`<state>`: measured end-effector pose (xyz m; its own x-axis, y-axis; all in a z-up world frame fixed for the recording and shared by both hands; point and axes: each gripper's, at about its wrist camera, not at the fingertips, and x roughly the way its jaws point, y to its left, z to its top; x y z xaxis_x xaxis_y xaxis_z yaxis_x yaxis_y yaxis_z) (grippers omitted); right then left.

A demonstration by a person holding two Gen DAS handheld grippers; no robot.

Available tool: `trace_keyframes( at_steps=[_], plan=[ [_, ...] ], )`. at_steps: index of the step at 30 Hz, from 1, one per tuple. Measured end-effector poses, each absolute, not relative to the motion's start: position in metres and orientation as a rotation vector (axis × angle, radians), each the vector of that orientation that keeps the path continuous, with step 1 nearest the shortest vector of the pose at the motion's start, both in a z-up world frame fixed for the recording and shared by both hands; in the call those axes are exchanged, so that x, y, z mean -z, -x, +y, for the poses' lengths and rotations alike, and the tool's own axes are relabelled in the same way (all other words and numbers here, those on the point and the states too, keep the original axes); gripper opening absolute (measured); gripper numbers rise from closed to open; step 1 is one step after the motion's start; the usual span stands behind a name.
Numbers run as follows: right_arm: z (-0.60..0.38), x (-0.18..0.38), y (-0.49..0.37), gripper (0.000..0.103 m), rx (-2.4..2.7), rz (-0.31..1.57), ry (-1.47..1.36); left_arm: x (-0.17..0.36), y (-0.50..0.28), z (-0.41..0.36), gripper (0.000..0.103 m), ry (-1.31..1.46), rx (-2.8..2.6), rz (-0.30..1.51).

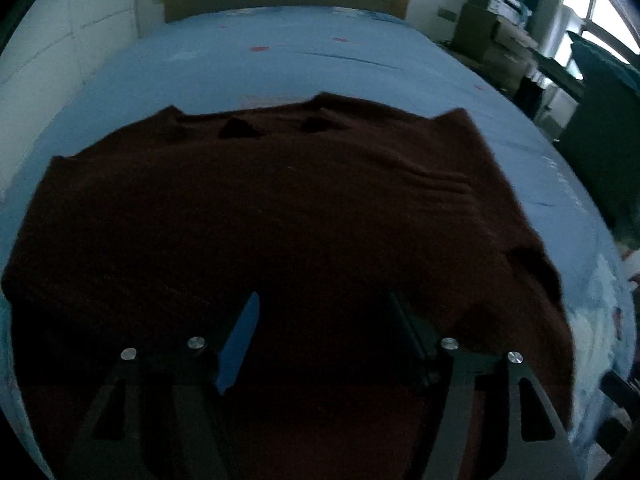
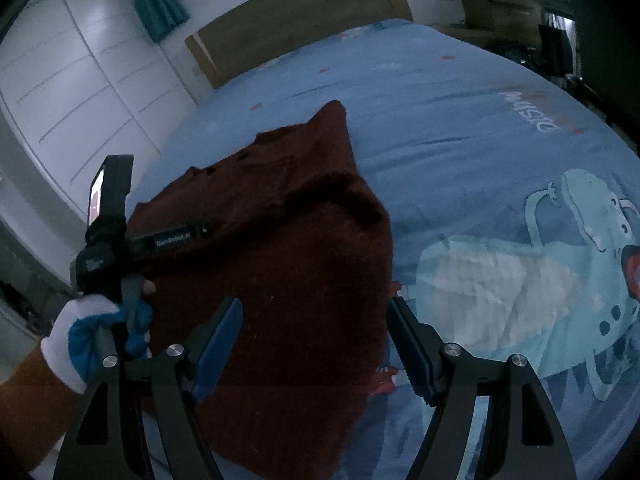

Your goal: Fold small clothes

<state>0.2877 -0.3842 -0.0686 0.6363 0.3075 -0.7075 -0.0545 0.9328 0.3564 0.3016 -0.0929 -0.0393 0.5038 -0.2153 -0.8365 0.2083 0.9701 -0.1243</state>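
On the blue bedsheet [image 2: 460, 128] your dark red sweater [image 1: 280, 208] lies spread flat. At its left edge your gloved hand [image 2: 92, 332] carries the left gripper [image 1: 324, 320], released above the knit. Your right gripper [image 2: 316, 320] hangs released over the sweater's near right edge, grasping nothing.

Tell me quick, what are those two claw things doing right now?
Left gripper: open above the sweater, holding nothing.
Right gripper: open over the sweater's edge, holding nothing.
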Motion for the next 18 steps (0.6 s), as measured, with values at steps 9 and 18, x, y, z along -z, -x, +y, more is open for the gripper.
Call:
trace_keyframes(
  at_steps=[9, 18],
  plan=[
    [-0.37, 0.069, -0.298, 0.077, -0.21, 0.87, -0.28, 0.028, -0.3, -0.039, 0.061, 0.001, 0.129, 0.93],
    [-0.354, 0.07, -0.308, 0.077, -0.206, 0.878, -0.246, 0.059, -0.306, 0.031, 0.081, 0.068, -0.062, 0.979]
  ],
)
